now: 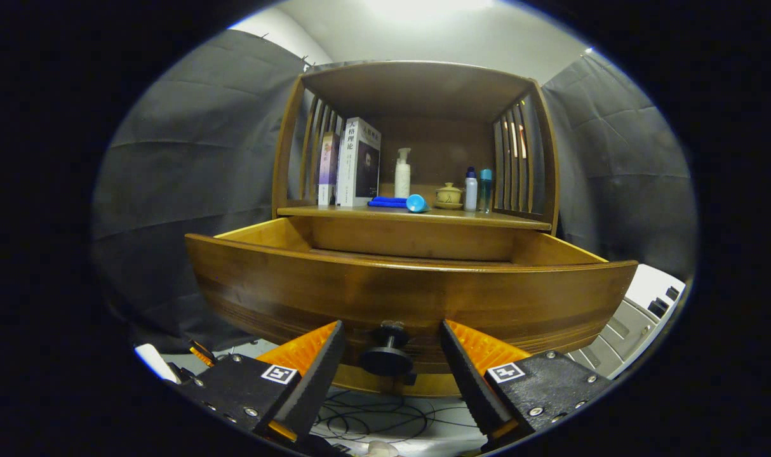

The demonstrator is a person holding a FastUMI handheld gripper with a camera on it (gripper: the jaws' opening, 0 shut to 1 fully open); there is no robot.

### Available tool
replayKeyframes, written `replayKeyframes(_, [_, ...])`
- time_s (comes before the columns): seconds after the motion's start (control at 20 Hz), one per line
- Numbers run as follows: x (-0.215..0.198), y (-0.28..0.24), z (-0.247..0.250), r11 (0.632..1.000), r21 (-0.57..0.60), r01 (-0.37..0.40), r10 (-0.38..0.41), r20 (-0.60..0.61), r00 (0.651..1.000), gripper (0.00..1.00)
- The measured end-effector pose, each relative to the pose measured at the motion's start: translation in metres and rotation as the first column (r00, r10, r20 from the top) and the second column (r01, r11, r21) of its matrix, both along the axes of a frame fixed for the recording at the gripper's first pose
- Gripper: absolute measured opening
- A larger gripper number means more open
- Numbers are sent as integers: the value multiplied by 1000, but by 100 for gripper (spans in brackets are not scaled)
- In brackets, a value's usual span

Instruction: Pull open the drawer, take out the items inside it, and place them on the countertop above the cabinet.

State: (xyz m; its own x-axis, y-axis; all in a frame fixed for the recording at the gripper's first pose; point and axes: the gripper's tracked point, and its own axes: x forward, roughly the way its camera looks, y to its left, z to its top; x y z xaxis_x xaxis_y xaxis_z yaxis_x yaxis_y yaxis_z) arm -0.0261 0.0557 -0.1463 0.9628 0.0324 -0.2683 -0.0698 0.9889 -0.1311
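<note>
Two fingers of the gripper [392, 336] stand apart, flanking but not touching the round drawer knob [386, 355], which sits between the tips. Drawer [411, 298]: pulled out, its long front running crosswise just ahead of the fingers. Interior: hidden behind the front panel, contents unseen. Countertop [487, 218] lies above and beyond, bearing books [358, 162], pump bottle [402, 172], blue cloth [387, 202], lidded pot [449, 195].
</note>
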Motion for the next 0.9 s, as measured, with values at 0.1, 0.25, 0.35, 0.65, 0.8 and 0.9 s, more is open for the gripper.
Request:
replayKeyframes(0.1, [0, 0, 1, 1000, -4, 6, -6, 7, 1000, 93])
replayKeyframes(0.25, [0, -1, 1, 1000, 0, 19, -19, 12, 1000, 93])
replayKeyframes(0.35, [1, -1, 1, 1000, -2, 25, -25, 16, 1000, 93])
replayKeyframes(0.65, [10, -9, 2, 998, 13, 63, -63, 11, 998, 93])
replayKeyframes(0.8, [12, -7, 3, 997, 12, 74, -75, 26, 997, 93])
replayKeyframes(0.9, [13, -6, 2, 997, -6, 71, -71, 39, 997, 94])
